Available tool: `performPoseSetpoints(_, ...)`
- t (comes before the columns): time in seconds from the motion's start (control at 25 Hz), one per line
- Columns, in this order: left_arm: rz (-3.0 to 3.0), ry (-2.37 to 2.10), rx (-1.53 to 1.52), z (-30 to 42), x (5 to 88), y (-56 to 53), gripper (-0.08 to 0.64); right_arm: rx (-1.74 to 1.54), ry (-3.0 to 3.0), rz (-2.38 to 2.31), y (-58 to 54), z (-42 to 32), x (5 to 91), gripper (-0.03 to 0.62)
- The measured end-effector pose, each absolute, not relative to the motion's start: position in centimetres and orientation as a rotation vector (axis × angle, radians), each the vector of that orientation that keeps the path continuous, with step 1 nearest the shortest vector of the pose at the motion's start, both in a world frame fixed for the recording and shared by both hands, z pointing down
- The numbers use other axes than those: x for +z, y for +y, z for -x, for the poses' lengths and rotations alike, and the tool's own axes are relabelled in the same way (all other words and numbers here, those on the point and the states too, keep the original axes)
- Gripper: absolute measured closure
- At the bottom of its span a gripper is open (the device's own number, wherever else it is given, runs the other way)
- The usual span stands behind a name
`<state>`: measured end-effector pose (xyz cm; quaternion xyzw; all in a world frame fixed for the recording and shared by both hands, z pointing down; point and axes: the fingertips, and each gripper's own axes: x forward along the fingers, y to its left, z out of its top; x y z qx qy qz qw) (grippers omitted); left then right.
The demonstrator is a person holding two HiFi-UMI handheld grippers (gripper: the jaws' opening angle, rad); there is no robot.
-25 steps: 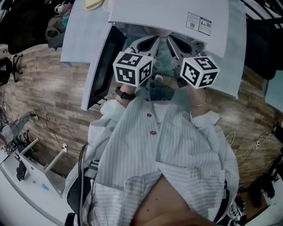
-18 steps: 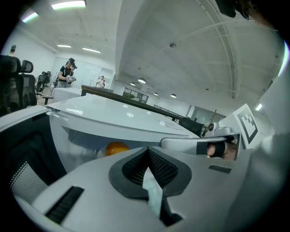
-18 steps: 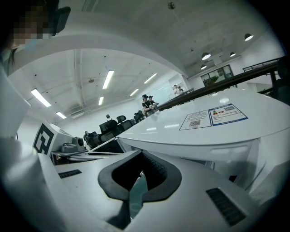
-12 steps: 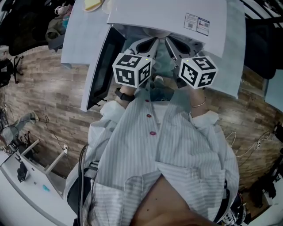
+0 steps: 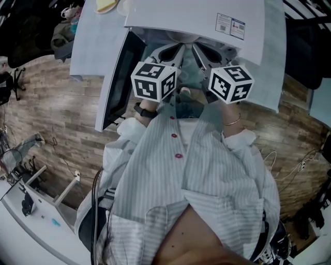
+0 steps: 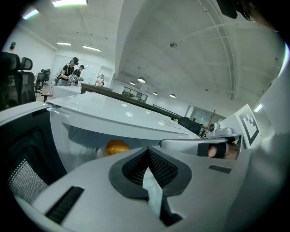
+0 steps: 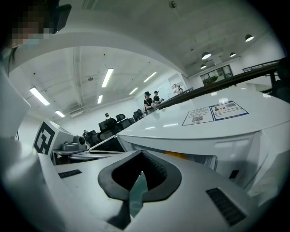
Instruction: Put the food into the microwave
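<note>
The white microwave (image 5: 207, 15) stands in front of me with its door (image 5: 116, 77) swung open to the left. Both grippers reach into its opening from either side. A thin pale green plate (image 5: 189, 72) hangs between them. My left gripper (image 5: 178, 52) (image 6: 147, 163) is shut on the plate's edge (image 6: 152, 195). My right gripper (image 5: 200, 52) (image 7: 142, 165) is shut on the opposite edge (image 7: 137, 195). An orange piece of food (image 6: 117, 147) shows inside the cavity past the left jaws. I cannot tell whether it lies on the plate.
The microwave sits on a pale table (image 5: 85, 46), and a yellow item (image 5: 107, 5) lies at the table's far left. Below is wood floor (image 5: 51, 119) with cables. Office chairs (image 7: 108, 123) and people (image 6: 71, 72) are far off.
</note>
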<state>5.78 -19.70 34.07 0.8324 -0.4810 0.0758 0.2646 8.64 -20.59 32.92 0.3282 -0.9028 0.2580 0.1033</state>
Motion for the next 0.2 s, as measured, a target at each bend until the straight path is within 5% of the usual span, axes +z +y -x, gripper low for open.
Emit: performPoseSetpoints(0.2, -2.244, -1.306, 0.206, -5.29, 34.4, -19.66, 0.551, 0.773, -2.662, -0.98, -20.55, -8.62, 33.13, 0.56)
